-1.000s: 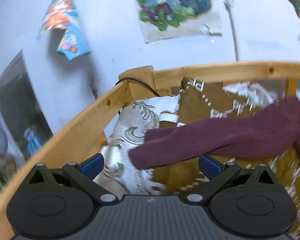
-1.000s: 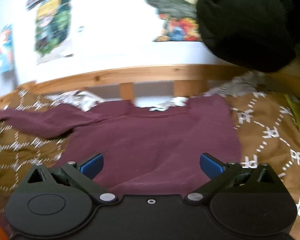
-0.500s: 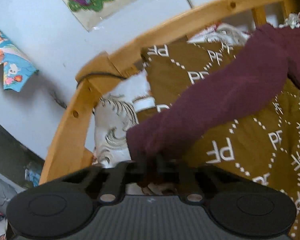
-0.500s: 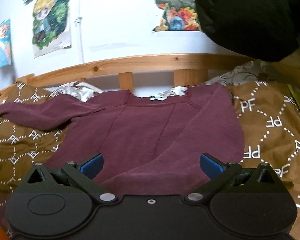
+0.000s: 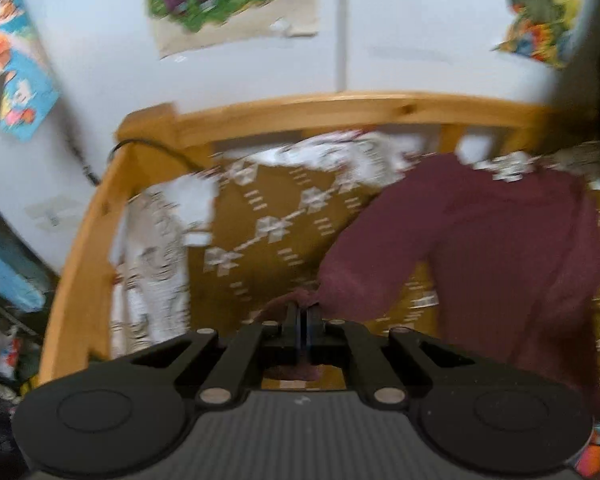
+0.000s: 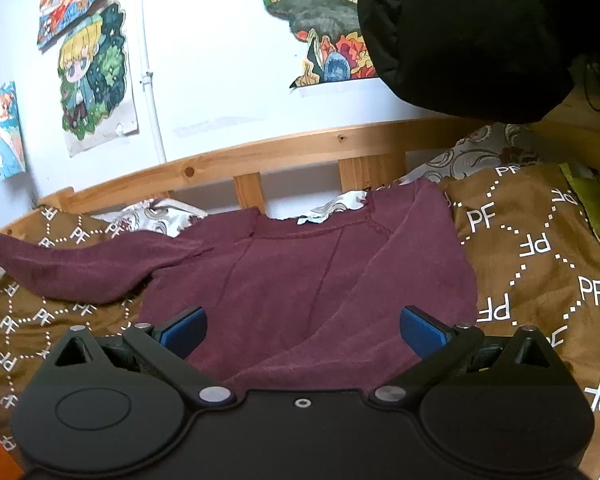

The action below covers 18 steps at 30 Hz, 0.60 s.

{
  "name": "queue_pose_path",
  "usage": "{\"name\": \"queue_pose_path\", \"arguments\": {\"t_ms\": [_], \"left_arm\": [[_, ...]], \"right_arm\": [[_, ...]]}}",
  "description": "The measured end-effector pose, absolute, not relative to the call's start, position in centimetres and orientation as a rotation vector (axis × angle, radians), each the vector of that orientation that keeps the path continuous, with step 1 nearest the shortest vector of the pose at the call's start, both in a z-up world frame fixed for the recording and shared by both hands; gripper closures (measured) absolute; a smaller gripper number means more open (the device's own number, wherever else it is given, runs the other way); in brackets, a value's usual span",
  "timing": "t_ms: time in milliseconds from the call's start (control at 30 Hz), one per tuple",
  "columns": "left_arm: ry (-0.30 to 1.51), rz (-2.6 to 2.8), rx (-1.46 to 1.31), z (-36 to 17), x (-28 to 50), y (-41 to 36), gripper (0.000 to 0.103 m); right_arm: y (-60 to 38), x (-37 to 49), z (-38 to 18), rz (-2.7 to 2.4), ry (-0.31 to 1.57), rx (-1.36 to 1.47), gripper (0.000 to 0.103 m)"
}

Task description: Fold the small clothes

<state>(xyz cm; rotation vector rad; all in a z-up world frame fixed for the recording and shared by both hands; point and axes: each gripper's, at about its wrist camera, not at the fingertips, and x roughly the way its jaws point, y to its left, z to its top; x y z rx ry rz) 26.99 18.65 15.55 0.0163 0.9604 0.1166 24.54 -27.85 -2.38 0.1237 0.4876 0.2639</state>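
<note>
A maroon sweater [image 6: 300, 276] lies spread on a brown patterned blanket [image 6: 540, 248], its right sleeve folded across the body. Its left sleeve [image 6: 72, 264] stretches out and rises toward the left edge of the right wrist view. My left gripper [image 5: 302, 312] is shut on the cuff of that sleeve [image 5: 380, 264] and holds it lifted above the blanket [image 5: 268, 232]. The right gripper [image 6: 300, 330] hovers open over the sweater's lower hem, its blue pads [image 6: 422, 330] apart with nothing pinched.
A wooden bed rail [image 6: 284, 152] runs along the far side and turns a corner [image 5: 148, 128] at the left, with a black cable over it. White patterned bedding [image 5: 156, 264] lies by that corner. A black padded garment [image 6: 460, 32] hangs at upper right. Posters cover the wall.
The left gripper's jaws closed on the sleeve's cuff, then rose and swung right, dragging the sleeve up off the blanket. The right gripper barely shifted and stayed open.
</note>
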Motion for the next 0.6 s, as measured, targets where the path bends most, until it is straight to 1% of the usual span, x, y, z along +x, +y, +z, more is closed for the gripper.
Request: {"name": "queue_pose_path", "arguments": {"t_ms": [133, 300, 433, 600], "left_arm": [[0.969, 0.035, 0.037, 17.4, 27.4, 13.2, 0.102], [1.055, -0.113, 0.01, 17.0, 28.8, 5.6, 0.102], [1.105, -0.201, -0.013, 15.0, 29.5, -0.1, 0.102], [1.149, -0.273, 0.006, 10.8, 31.0, -5.8, 0.102]], "right_arm": [[-28.8, 24.3, -2.2, 0.263, 0.487, 0.155, 0.001], [-30.5, 24.5, -2.6, 0.244, 0.547, 0.222, 0.001], [-32.4, 24.8, -2.8, 0.201, 0.588, 0.276, 0.001], [-35.2, 25.1, -3.0, 0.127, 0.605, 0.342, 0.001]]}}
